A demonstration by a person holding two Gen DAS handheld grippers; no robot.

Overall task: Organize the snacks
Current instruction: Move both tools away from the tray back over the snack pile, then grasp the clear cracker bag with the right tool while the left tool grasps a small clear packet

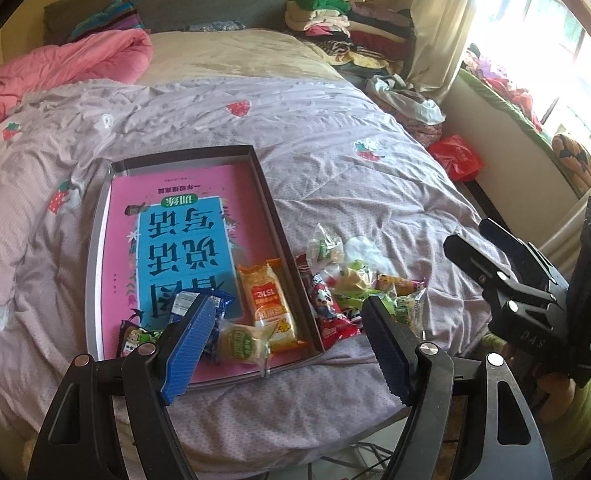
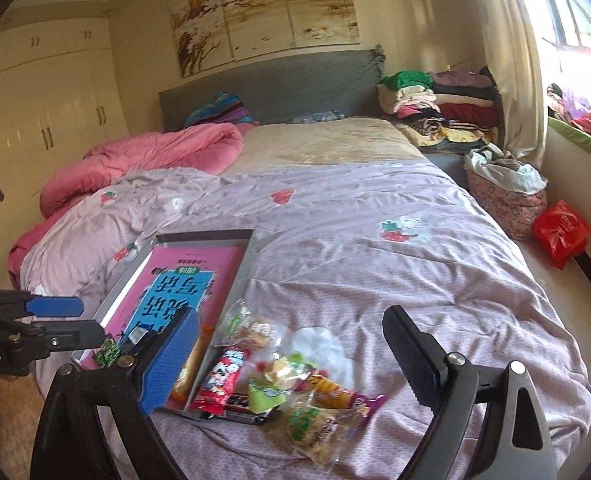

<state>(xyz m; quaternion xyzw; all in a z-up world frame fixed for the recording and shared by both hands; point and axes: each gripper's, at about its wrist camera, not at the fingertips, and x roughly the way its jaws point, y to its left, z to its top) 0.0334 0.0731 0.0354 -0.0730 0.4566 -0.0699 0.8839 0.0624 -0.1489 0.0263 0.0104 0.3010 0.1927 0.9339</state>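
Note:
A shallow grey tray (image 1: 264,184) lined with a pink and blue book lies on the bed; it also shows in the right wrist view (image 2: 239,268). In its near end lie an orange snack pack (image 1: 269,306), a pale round cake pack (image 1: 242,344), a blue pack (image 1: 219,304) and a green pack (image 1: 135,338). A loose pile of snacks (image 1: 355,284) lies on the quilt right of the tray, also in the right wrist view (image 2: 295,396). My left gripper (image 1: 285,344) is open and empty above the tray's near end. My right gripper (image 2: 291,360) is open and empty above the pile.
The lilac strawberry quilt (image 1: 295,140) covers the bed. A pink duvet (image 1: 55,68) lies at far left. Folded clothes (image 1: 335,28) are stacked at the headboard's right. A red bag (image 1: 457,156) sits by the bed's right edge, under the window.

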